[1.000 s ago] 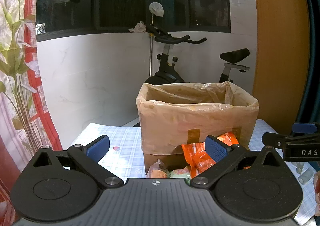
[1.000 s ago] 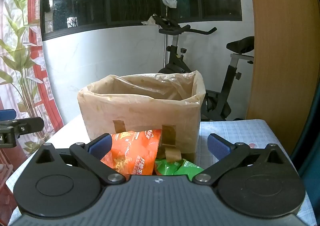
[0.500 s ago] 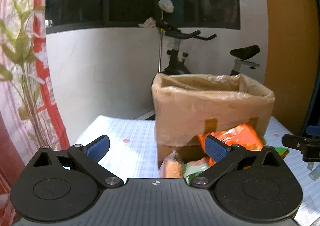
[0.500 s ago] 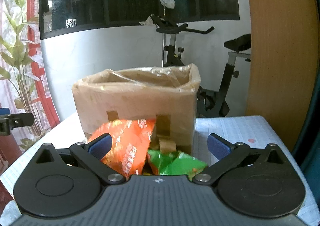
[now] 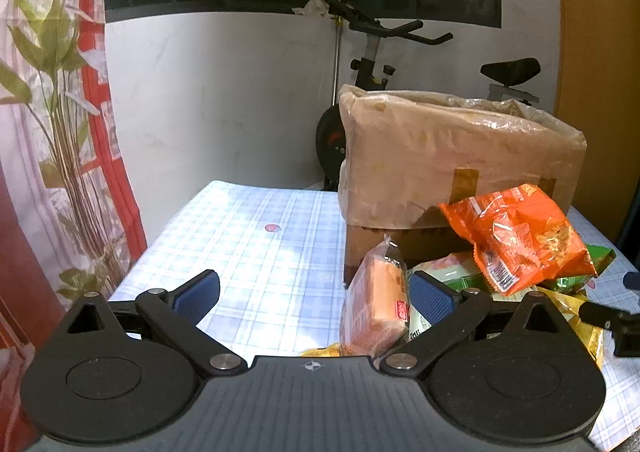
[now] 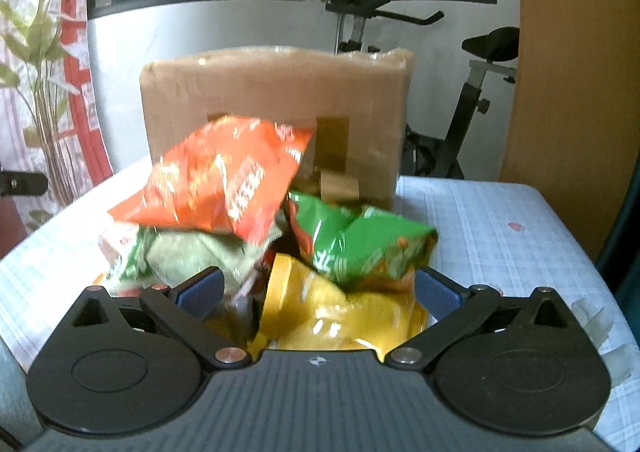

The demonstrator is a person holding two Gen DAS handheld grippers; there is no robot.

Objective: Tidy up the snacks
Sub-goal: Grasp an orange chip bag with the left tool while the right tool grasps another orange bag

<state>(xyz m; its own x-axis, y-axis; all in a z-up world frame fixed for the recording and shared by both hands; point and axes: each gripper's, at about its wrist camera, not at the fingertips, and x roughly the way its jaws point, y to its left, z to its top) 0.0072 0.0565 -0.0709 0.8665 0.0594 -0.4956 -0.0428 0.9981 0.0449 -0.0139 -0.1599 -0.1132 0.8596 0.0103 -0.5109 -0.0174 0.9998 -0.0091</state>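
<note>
A heap of snack packs lies on the checked tablecloth in front of a cardboard box lined with clear plastic. An orange bag tops the heap, with a green bag and a yellow pack below it. A small orange-wrapped cake pack stands at the heap's left side, just inside the right finger of my open left gripper. My right gripper is open low over the heap, the yellow pack between its fingers.
An exercise bike stands behind the table by a white wall. A red-trimmed curtain and a plant are at the left, a wooden panel at the right. The right gripper's tip shows at the left view's right edge.
Both grippers have come down and closer to the snack heap. The left one has shifted left so the box sits to the right. The yellow pack now shows between the right fingers.
</note>
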